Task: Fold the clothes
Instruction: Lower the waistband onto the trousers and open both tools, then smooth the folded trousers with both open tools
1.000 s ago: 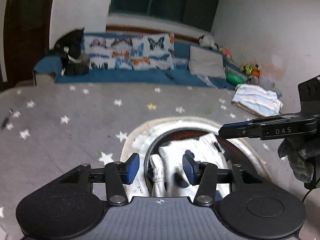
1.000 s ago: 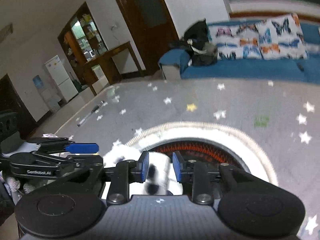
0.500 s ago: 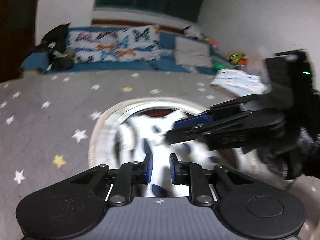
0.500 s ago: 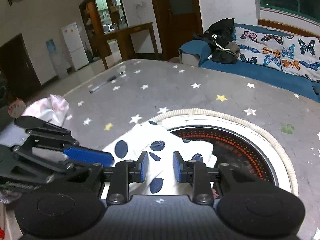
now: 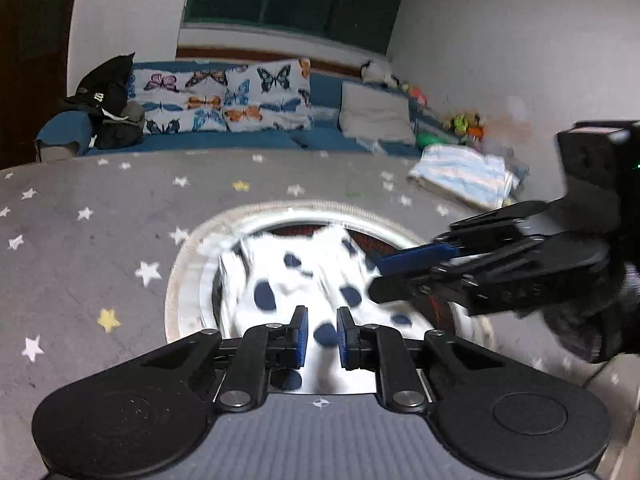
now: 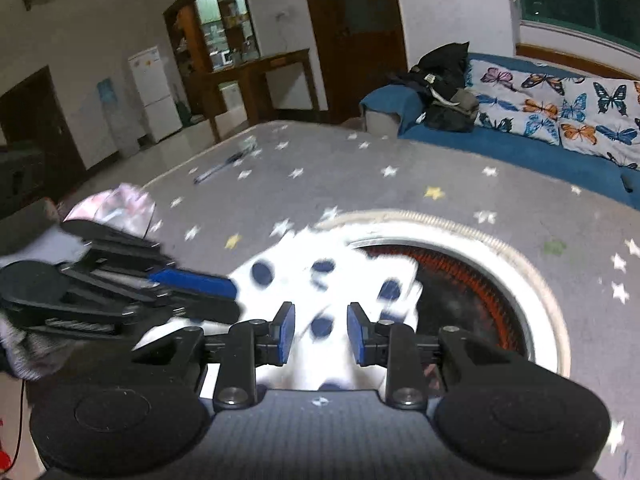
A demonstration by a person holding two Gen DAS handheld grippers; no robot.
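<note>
A white garment with dark blue spots [image 5: 304, 276] lies bunched over a round white-rimmed opening [image 5: 188, 264] in the grey star-print tablecloth [image 5: 100, 232]. My left gripper [image 5: 319, 334] has its blue pads drawn close on the garment's near edge. My right gripper [image 5: 378, 278] reaches in from the right onto the same cloth. In the right wrist view the spotted garment [image 6: 320, 280] runs between the pads of my right gripper [image 6: 320, 336], which grips it. My left gripper [image 6: 236, 300] meets the cloth from the left. Motion blur hides the garment's shape.
The opening's orange-red inner ring [image 6: 452, 268] shows beside the garment. A folded blue-and-white striped cloth [image 5: 464, 176] lies at the far right, a pink-white cloth [image 6: 116, 204] and a pen [image 6: 216, 170] at the far left. A blue sofa with butterfly cushions [image 5: 224, 100] stands behind.
My left gripper's jaws went from wide apart to close together on the garment. The garment came up and spread over the opening's rim. My right gripper moved nearer to the left one.
</note>
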